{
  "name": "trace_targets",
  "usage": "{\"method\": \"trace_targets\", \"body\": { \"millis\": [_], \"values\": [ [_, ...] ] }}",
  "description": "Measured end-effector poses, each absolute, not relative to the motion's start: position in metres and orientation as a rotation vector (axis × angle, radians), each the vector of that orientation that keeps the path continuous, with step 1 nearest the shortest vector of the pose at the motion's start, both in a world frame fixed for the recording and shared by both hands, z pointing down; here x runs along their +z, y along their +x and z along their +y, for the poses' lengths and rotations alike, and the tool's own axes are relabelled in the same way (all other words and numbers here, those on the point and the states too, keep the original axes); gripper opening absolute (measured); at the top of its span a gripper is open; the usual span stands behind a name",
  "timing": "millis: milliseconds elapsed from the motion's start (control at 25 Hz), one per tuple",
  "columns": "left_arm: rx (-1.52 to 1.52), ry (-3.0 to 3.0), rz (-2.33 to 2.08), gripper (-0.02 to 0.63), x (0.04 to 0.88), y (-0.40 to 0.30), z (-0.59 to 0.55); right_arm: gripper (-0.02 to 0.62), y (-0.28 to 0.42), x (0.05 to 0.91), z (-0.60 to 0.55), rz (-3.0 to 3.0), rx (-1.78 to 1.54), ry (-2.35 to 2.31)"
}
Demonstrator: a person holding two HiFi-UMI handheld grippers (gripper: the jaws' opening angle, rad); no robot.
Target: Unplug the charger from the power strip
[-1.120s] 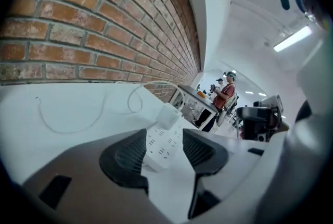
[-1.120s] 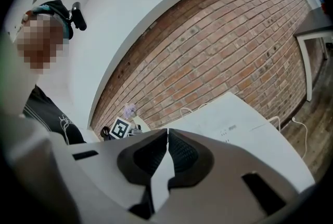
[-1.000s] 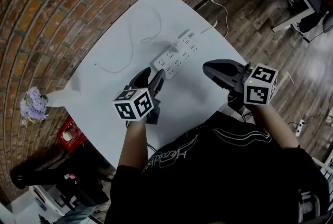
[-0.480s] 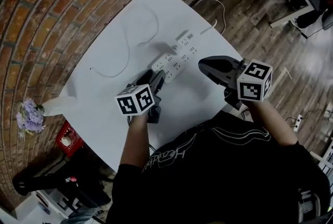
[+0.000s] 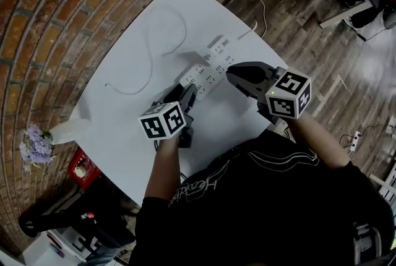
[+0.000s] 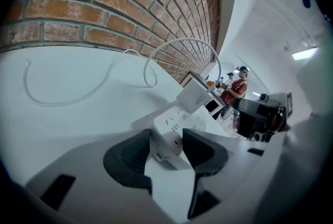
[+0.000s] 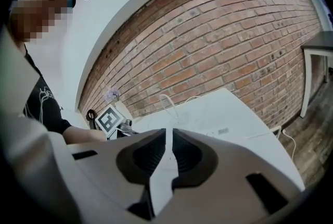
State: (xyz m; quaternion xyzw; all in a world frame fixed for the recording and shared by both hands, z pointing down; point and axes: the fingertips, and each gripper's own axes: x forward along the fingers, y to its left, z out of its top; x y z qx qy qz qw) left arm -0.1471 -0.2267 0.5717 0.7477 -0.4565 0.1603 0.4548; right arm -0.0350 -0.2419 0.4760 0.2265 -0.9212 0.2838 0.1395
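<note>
Scene: A person leans over a white worktop set against a brick wall, with a two-jaw gripper in each hand, both aimed at a white power strip.
Charger: The white charger is still plugged in. It stands upright in the strip about halfway along, well beyond the end nearest the person.
Cable: A thin white cable loops from the charger across the worktop toward the wall and lies slack.
Done so far: Only the approach, by the look of it. Both tools have reached the strip and nothing has been pulled.
Left to do: The whole extraction, as I judge it. The strip has to be steadied, the charger gripped by its body and drawn straight out of its socket.
Left gripper: The left gripper sits low over the near end of the strip. Its jaws are wide and have just been closing. That end of the strip lies between them with the pads close by its sides, but no squeeze is evident yet.
Right gripper: The right gripper has its jaws drawn together with nothing between them. In the head view its tip hangs just beside the strip, near the charger, and no contact can be made out.
</note>
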Motion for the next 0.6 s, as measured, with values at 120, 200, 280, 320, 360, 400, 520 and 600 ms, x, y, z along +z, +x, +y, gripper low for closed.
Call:
{"method": "trace_targets", "body": {
  "millis": [120,200,280,320,360,400,520,600],
  "values": [
    [0.399,1.846,-1.13,0.195,0.571,-0.146,-0.227,0.032,-0.042,0.479,-0.249,-2.664,0.74,0.675],
    [0.398,1.848,-1.129,0.195,0.571,-0.146,-0.227,0.11,-0.046,0.482,-0.255,-2.656,0.672,0.704],
    [0.397,1.847,-1.126,0.193,0.572,-0.146,-0.226,0.126,-0.05,0.484,-0.262,-2.645,0.584,0.742],
    [0.398,1.847,-1.126,0.193,0.572,-0.146,-0.226,0.137,-0.054,0.485,-0.266,-2.637,0.538,0.756],
    [0.399,1.847,-1.127,0.194,0.573,-0.147,-0.226,0.15,-0.058,0.487,-0.268,-2.627,0.496,0.765],
    [0.4,1.848,-1.128,0.194,0.573,-0.147,-0.227,0.155,-0.062,0.489,-0.271,-2.616,0.46,0.771],
    [0.404,1.849,-1.133,0.195,0.573,-0.147,-0.227,0.177,-0.07,0.497,-0.28,-2.579,0.385,0.809],
    [0.404,1.85,-1.132,0.194,0.572,-0.147,-0.227,0.181,-0.074,0.503,-0.287,-2.551,0.341,0.853]
  ]
}}
